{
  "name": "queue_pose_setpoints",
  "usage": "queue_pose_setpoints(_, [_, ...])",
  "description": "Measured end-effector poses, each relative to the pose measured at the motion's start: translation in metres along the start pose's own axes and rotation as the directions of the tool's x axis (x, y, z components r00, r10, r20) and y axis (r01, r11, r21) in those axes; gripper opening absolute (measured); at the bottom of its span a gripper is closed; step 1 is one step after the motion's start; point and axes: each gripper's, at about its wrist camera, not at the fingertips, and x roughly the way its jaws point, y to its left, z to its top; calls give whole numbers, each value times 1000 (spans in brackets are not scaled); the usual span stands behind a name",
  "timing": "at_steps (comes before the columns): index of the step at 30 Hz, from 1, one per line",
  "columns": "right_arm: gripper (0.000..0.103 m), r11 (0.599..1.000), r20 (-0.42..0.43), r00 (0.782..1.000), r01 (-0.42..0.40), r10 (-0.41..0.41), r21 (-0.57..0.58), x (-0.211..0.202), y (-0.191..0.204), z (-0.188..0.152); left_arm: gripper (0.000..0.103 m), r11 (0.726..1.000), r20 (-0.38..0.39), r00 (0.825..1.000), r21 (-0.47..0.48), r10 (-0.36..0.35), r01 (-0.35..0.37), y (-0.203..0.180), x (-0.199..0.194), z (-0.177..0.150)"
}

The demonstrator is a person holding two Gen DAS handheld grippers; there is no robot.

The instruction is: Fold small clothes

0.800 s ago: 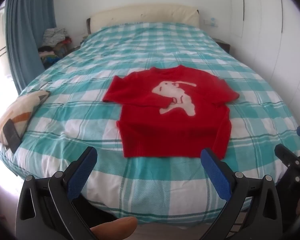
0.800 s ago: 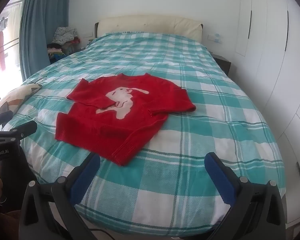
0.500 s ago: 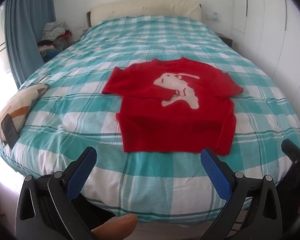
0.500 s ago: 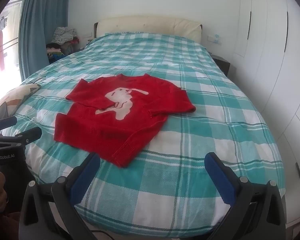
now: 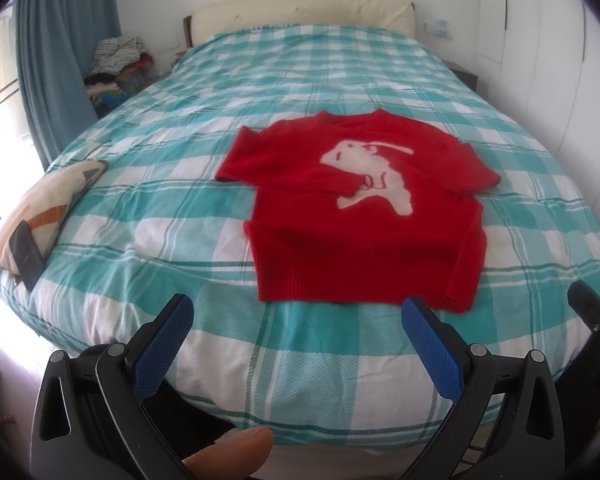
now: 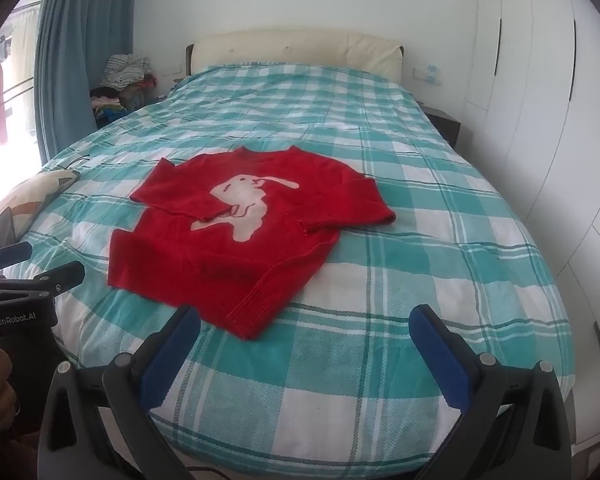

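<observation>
While both tools are held short of the bed's near edge: nothing is gripped.
Left gripper (image 5: 296, 320): blue pads spread wide, empty, held above the near edge of the bed, just short of the sweater hem.
Right gripper (image 6: 304, 330): pads likewise spread wide, empty, held over the bedspread to the right of the hem.
Red sweater (image 5: 364, 220): laid flat, front up, on the checked bedspread (image 5: 180, 208); both sleeves are folded in across the body, a white animal motif is shown on the chest.
Cushion (image 5: 48, 208): seen at the bed's left edge, a dark flat object lying against it.
Clothes pile (image 6: 124, 80): seen beside the headboard, near the curtain.
</observation>
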Motion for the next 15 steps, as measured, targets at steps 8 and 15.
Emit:
queue_pose_setpoints(8, [103, 1000, -13, 1000, -3, 3, -1, 3, 5, -2, 103, 1000, -11, 1000, 1, 15, -15, 0, 2, 0])
queue_pose_setpoints(15, [103, 1000, -24, 1000, -9, 9, 1, 6, 6, -4, 103, 999, -13, 999, 6, 32, -32, 1, 3, -1])
